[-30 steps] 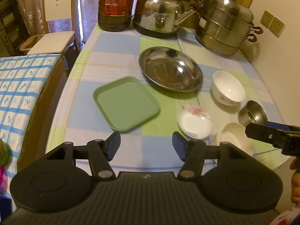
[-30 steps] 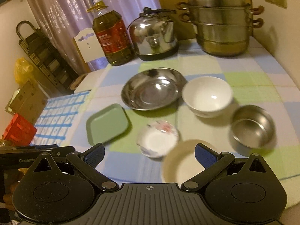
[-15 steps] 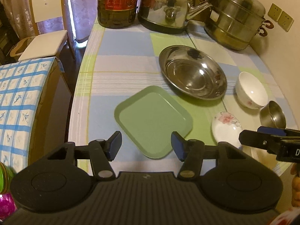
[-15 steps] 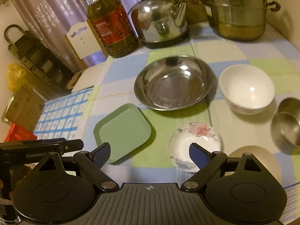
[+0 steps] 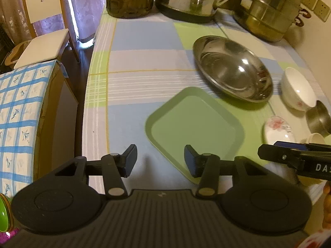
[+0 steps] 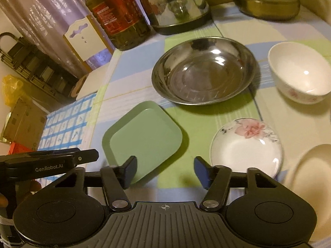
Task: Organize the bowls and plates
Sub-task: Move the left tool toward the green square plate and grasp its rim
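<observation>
Steel basin (image 6: 203, 70) and green tray (image 5: 194, 128) lie bare; both claws gape, closing, gripping nothing.

tray (image 5: 194, 128) before steel dish (image 5: 233, 68), saucer (image 6: 246, 146) right

Two fisheye views are given, each taken from a hand-held gripper and directed forward and steeply down along its fingers onto a checked tablecloth (image 5: 144, 47). In the left wrist view the table is seen from close above its near left edge; the green tray (image 5: 194, 128) is placed at the centre, the steel dish (image 5: 233, 72) at upper right. The right wrist view is set beside it to the right, equally near. The green tray (image 6: 144, 136), steel dish (image 6: 204, 70), flowered saucer (image 6: 246, 144) and oil bottle (image 6: 118, 14) are shared by both.
</observation>
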Demonstrator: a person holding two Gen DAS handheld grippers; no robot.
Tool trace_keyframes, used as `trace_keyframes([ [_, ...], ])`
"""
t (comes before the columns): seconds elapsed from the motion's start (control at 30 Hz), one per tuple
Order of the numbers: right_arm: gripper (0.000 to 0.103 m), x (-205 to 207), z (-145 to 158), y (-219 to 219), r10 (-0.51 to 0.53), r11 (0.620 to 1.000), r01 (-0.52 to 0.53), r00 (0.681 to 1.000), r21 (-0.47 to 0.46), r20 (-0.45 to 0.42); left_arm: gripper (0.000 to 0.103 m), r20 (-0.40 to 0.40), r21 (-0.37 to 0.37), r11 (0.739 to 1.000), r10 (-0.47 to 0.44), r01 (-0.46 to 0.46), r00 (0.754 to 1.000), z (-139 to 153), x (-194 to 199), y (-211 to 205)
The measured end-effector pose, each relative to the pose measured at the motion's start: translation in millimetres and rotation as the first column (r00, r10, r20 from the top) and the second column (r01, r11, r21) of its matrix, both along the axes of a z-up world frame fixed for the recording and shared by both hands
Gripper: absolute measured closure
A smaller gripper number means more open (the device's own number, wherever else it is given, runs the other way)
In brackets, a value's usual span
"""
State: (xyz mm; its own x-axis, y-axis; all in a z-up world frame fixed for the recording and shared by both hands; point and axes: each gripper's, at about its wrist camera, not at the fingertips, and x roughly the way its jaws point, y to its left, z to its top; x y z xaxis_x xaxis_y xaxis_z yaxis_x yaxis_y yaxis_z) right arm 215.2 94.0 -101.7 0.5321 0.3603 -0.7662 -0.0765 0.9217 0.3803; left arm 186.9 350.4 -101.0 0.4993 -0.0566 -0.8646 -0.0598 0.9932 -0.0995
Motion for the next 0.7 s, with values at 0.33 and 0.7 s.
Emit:
trace_keyframes([
  [0.33,0.063,22,-29,11,-0.097,0.995,0.097,0.995,-0.016,0.001,0.066,-0.009,-0.006,1.000,-0.021,0.020,1.000,-26,30,16],
  [0.7,0.081,34,-43,20,-0.151,0.987,0.150,0.988,-0.050,-0.009,0.084,-0.022,-0.012,0.998,-0.062,0.062,0.998,-40,45,18],
])
